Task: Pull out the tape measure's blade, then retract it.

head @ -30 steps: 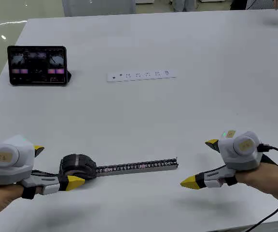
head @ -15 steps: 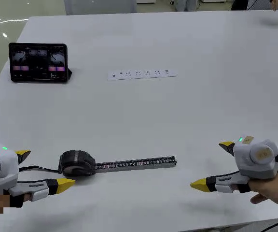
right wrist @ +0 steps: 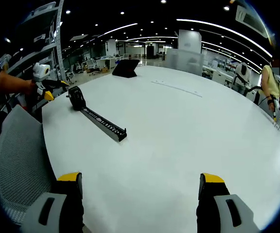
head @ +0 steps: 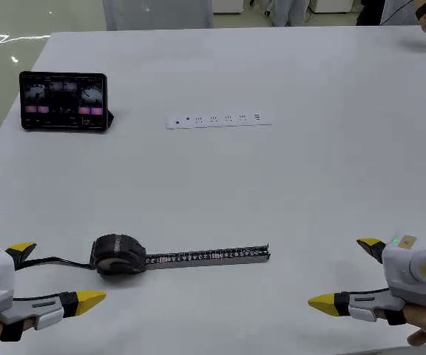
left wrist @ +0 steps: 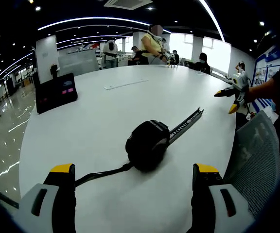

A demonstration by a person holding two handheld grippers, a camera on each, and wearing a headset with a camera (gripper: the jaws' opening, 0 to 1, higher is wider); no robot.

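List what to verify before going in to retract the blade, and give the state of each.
1. Blade drawn out of the tape measure case, flat on the table: ok.
2. Left gripper open, holding nothing: ok.
3. Right gripper open, apart from the blade's hook end: ok.
4. Case gripped: not ok; it lies free ahead of the left gripper's jaws.
5. Whether the blade is locked: cannot tell.

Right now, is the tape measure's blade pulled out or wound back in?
Pulled out. The blade lies stretched flat on the table, its hooked end far from the black case.
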